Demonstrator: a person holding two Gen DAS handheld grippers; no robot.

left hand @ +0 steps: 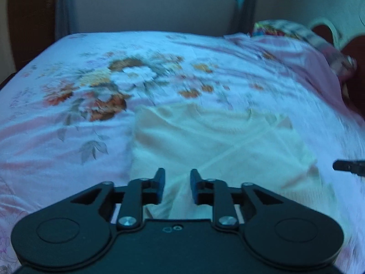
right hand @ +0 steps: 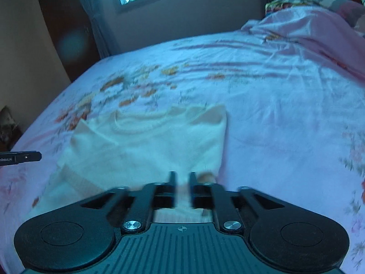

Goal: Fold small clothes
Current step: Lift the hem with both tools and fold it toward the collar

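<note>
Left black plastic two-finger gripper (left hand: pixel 177 183) had blue-faced fingers (left hand: pixel 161 182), silver pivot screws and round side housings. Right black plastic gripper (right hand: pixel 181 182) bore a ribbed top plate, crosshair marking and silver screws.

Left gripper (left hand: pixel 175 183): matt black plastic w/ shiny metal screws, blue pads (left hand: pixel 161 181) look rubbery. Right gripper (right hand: pixel 182 182): same matt black plastic, ribbed body, bright metal bolts. Garment (left hand: pixel 216 141): cream cloth, soft, fuzzy-looking knit, matt. Bedsheet (right hand: pixel 273 114): thin floral-print cloth, smooth, creased, slight sheen. Pink cover (right hand: pixel 308 29): smooth cloth, wrinkled. Blur hides finer texture.
</note>
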